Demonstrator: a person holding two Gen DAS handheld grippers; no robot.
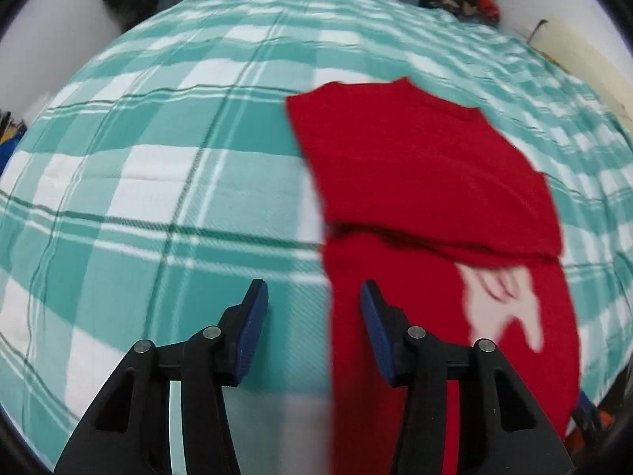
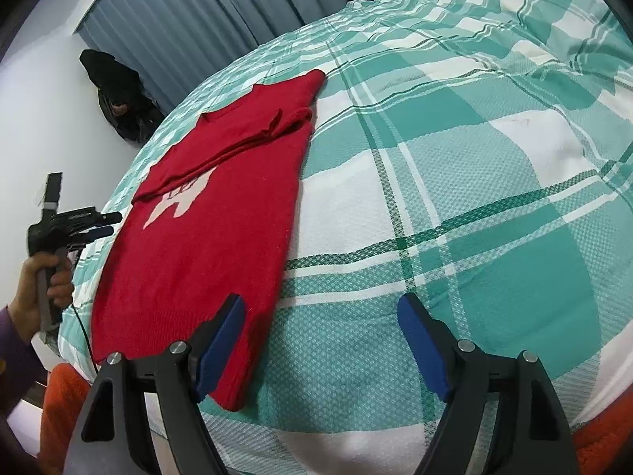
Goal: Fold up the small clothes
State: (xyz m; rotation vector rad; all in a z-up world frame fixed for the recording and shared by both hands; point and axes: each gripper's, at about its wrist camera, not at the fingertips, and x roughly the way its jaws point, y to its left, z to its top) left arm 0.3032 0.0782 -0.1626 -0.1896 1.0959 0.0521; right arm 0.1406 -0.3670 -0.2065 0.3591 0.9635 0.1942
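Sweater (image 2: 205, 237) red, sleeve seemingly folded across chest, flat on bedspread (image 2: 455, 198); both grippers' fingers apart, empty.

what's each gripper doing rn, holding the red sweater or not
Left gripper: open, nothing between the pads, at the edge of the red sweater.
Right gripper: open wide, holding nothing, over the sweater's near corner.

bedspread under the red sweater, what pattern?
Teal-and-white plaid bedspread with thin dark green lines; sharpest in the right wrist view.
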